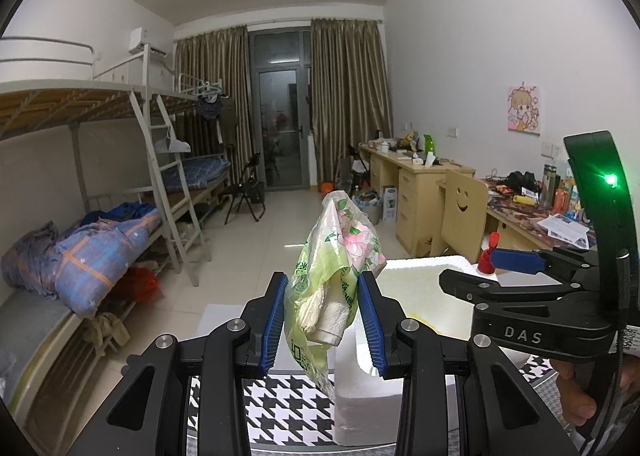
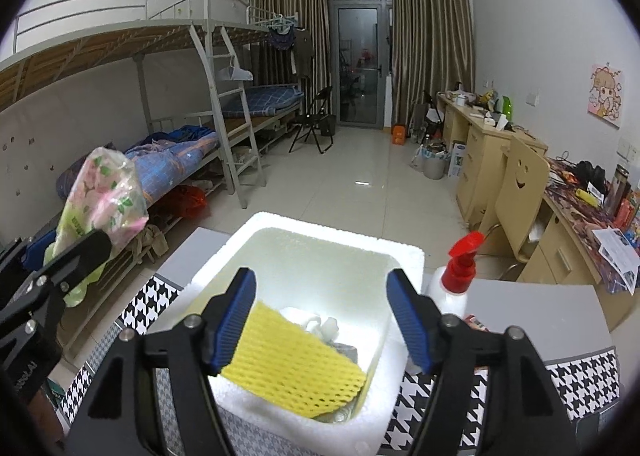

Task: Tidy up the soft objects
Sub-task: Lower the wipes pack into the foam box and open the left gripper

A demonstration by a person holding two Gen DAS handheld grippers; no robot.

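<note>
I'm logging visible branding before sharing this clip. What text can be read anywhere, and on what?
"DAS": on the right gripper body, seen from the left wrist view.
Green print on the floral plastic bag held in the left gripper: too blurred to read.
Papers on the desk: too small.

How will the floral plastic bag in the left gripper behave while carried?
The thin floral plastic bag looks floppy, sagging below the left gripper. Probably light, since the tissue inside looks soft. The film seems slick, so it might slip.

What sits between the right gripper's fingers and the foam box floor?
In the right wrist view, a yellow foam net lies there inside the foam box, under the open right gripper.
</note>
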